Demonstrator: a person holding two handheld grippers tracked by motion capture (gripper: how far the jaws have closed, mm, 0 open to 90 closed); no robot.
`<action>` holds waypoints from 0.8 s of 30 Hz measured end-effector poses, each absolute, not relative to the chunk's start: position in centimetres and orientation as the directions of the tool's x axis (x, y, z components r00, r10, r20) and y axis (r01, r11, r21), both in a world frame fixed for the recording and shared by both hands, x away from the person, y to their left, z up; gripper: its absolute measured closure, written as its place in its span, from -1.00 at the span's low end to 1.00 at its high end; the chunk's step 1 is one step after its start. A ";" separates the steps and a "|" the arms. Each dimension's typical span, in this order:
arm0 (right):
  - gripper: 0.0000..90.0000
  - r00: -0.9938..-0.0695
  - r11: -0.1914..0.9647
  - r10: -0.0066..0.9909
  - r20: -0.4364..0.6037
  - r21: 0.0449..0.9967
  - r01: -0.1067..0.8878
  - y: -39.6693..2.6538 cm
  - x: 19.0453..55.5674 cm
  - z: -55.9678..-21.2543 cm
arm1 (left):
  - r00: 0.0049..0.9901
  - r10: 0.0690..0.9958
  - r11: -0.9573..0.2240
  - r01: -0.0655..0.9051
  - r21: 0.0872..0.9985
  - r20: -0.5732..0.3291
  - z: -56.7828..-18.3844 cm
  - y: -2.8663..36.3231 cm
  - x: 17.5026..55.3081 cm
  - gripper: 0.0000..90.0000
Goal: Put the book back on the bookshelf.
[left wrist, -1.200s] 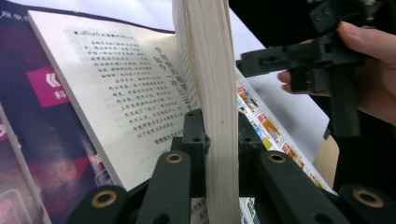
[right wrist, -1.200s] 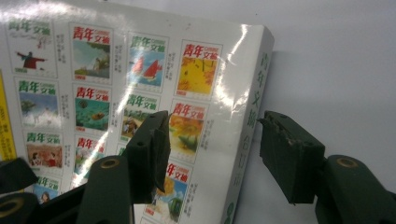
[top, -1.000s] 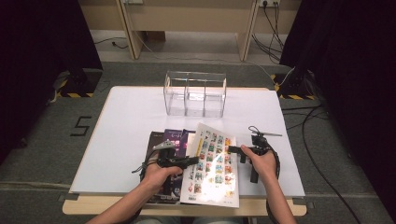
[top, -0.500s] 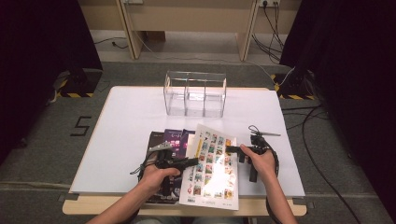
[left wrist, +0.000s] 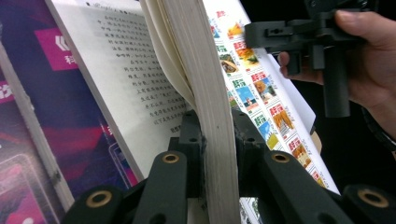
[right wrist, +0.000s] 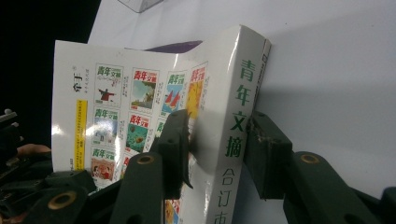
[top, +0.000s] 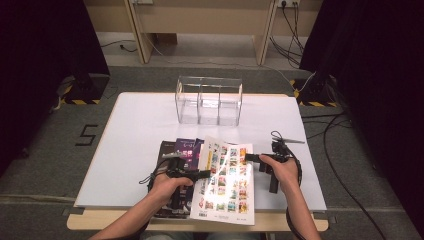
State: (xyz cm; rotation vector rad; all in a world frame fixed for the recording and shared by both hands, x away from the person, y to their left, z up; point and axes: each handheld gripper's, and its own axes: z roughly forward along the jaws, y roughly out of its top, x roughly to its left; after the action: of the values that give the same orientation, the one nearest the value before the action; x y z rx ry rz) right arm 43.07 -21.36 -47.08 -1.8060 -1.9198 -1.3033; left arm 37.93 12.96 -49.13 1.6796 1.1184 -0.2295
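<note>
thick book (top: 226,180) hiding purple magazines (top: 186,148), left gripper (left wrist: 212,140) clamping pages

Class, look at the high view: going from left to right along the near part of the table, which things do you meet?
Purple-covered magazine → left hand-held gripper → thick book with the picture-grid cover → right hand-held gripper.
</note>
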 end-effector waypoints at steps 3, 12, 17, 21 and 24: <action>0.37 -0.213 -0.137 0.704 0.677 0.424 0.895 -21.3 43.3 -47.3 | 0.541 0.556 -0.006 0.762 0.648 -0.631 -49.1 13.0 38.0 0.70; 0.36 -0.187 -0.143 0.680 0.709 0.378 0.915 -21.4 43.3 -48.1 | 0.529 0.553 0.000 0.772 0.635 -0.644 -49.1 13.0 38.1 0.70; 0.29 -0.176 -0.123 0.702 0.690 0.360 0.925 -20.9 43.4 -48.3 | 0.521 0.559 0.001 0.777 0.629 -0.645 -49.0 12.9 38.1 0.70; 0.35 -0.163 -0.137 0.692 0.703 0.350 0.927 -21.0 43.5 -48.5 | 0.516 0.564 -0.004 0.782 0.623 -0.645 -48.9 13.0 38.2 0.70; 0.49 -0.158 -0.163 0.642 0.750 0.336 0.928 -21.6 43.5 -48.6 | 0.504 0.570 -0.008 0.793 0.610 -0.649 -49.0 13.1 38.3 0.68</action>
State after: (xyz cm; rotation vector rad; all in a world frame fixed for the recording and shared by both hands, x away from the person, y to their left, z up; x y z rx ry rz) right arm 43.47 -21.60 -48.62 -1.7881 -1.7823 -1.2355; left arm 38.32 13.09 -49.03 1.6885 1.1692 -0.2629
